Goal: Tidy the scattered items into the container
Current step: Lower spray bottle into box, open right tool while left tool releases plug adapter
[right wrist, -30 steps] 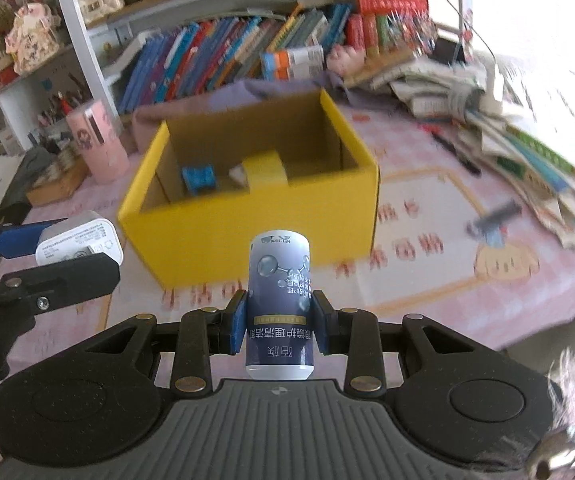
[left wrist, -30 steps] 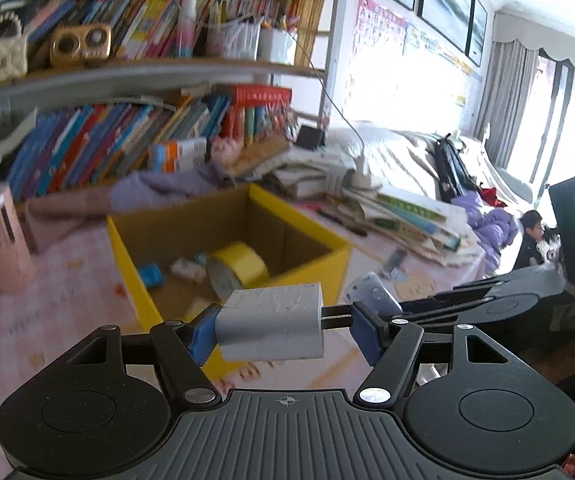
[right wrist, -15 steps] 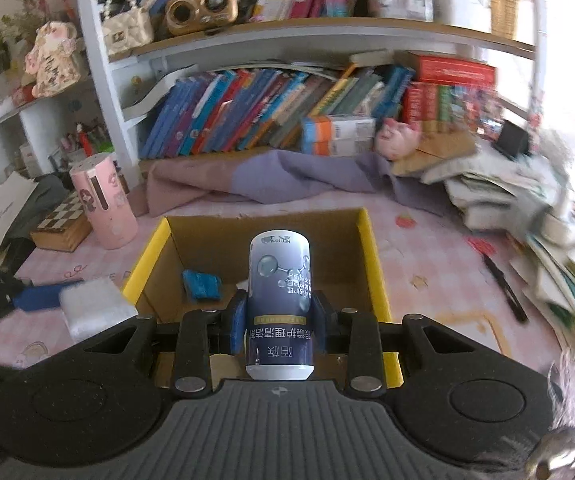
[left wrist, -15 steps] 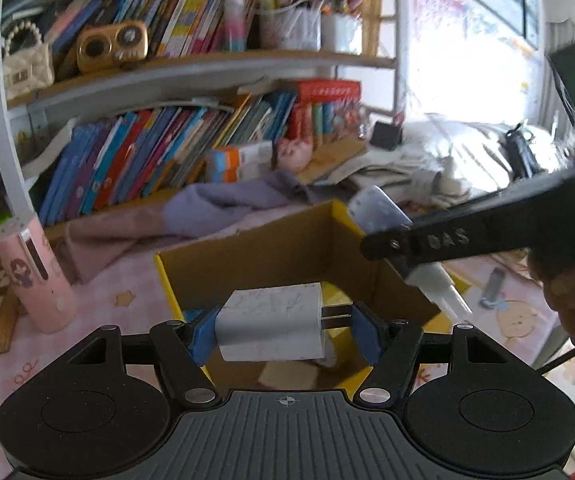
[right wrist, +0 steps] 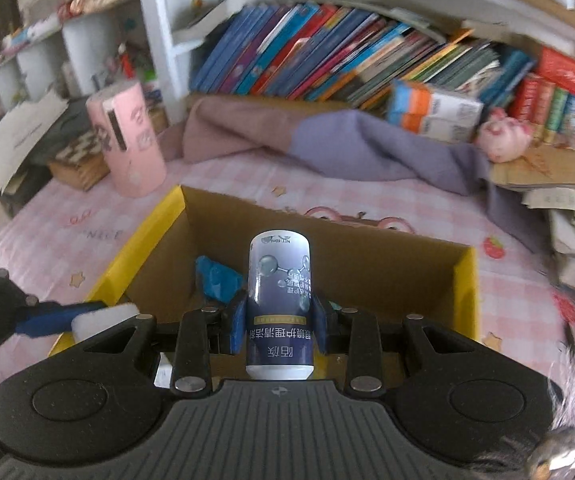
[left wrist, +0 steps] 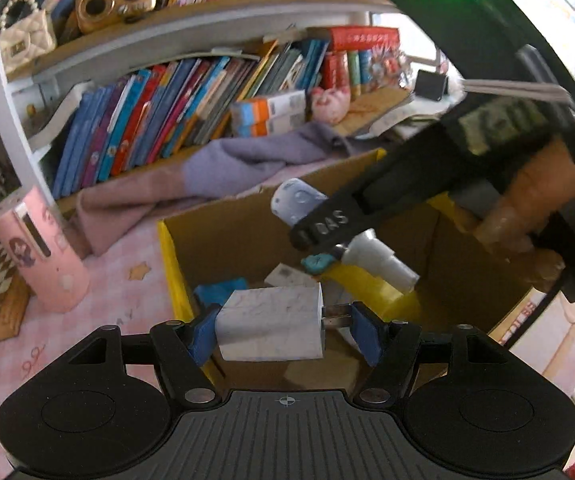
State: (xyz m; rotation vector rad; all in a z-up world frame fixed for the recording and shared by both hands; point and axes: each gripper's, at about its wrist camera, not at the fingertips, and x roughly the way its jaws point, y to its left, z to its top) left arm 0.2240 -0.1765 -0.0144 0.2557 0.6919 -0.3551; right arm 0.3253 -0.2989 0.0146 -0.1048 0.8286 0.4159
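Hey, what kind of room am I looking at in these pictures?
Probably a lived-in bedroom or study at home: packed shelves of books, a pink checked cloth with cartoon prints over the surface, and a small pink pig toy beside the clutter.

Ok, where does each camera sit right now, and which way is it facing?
Left wrist: on the left gripper, looking down into the yellow box; shows its fingers clamping a white charger, plus the right gripper and a hand.
Right wrist: on the right gripper, facing the box and bookshelf; fingers hold a bottle.
Shared: box, charger, bottle.
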